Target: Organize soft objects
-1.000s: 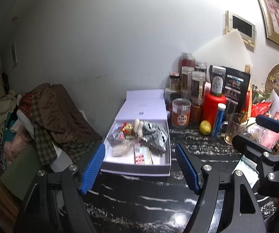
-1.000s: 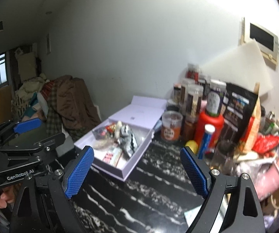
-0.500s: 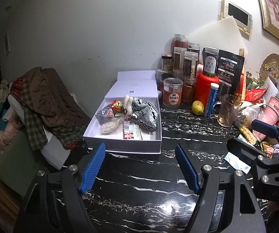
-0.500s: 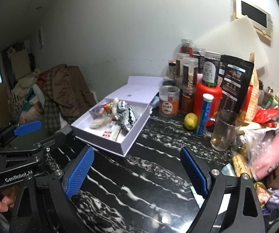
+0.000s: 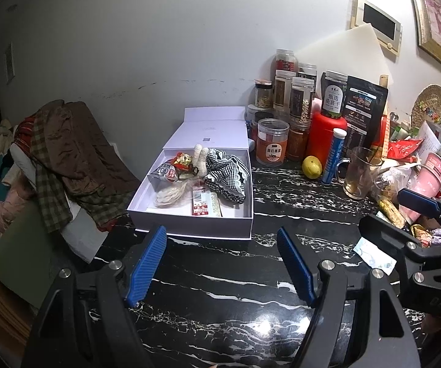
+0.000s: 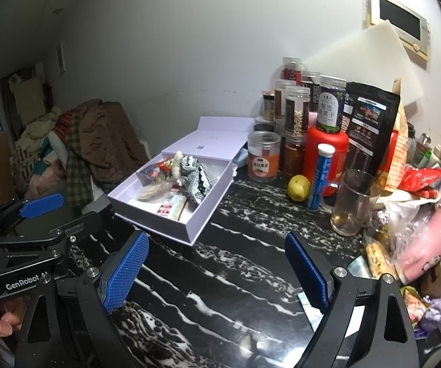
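Hovering tongs (image 5: 220,263) (both agape) face white box (image 5: 189,227).

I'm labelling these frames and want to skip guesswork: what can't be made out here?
- White box: its floor beneath the striped cloth and snack packets is covered in both wrist views.
- Jars at the back: the front jar and red canister hide their lower halves; labels are too small to read.
- Clothes pile: cut off by the dark fisheye edge in the left wrist view.

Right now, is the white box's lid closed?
No, the white box is open, its lid folded back, with the black-and-white striped cloth visible inside.
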The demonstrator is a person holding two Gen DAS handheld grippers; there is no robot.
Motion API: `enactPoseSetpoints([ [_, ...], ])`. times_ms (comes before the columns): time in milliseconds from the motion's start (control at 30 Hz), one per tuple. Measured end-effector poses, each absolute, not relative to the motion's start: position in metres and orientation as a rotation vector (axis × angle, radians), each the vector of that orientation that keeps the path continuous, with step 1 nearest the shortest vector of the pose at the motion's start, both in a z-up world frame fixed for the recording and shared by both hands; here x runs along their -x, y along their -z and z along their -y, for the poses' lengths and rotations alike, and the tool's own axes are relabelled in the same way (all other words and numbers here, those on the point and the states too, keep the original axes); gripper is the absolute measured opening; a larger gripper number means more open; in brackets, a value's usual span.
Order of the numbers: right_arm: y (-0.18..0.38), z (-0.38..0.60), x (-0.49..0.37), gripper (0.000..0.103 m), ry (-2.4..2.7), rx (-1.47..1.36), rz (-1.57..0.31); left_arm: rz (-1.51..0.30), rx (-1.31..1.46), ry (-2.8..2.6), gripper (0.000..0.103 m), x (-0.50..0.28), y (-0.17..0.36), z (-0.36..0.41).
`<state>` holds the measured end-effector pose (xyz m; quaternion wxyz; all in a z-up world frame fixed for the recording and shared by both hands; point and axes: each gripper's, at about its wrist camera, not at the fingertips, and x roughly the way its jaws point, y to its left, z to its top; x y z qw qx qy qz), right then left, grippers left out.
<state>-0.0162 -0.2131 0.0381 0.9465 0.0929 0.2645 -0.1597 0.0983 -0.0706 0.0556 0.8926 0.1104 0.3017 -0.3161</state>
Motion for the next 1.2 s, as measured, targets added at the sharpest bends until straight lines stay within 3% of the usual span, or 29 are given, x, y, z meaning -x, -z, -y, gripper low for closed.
enactPoseSetpoints([
  [1200, -0.025, 0.228, 0.011, 0.091, 0.338, -0.205, -0.586, -0.665, -0.263, 0.642, 0.074, -0.101, -0.046, 0.082],
])
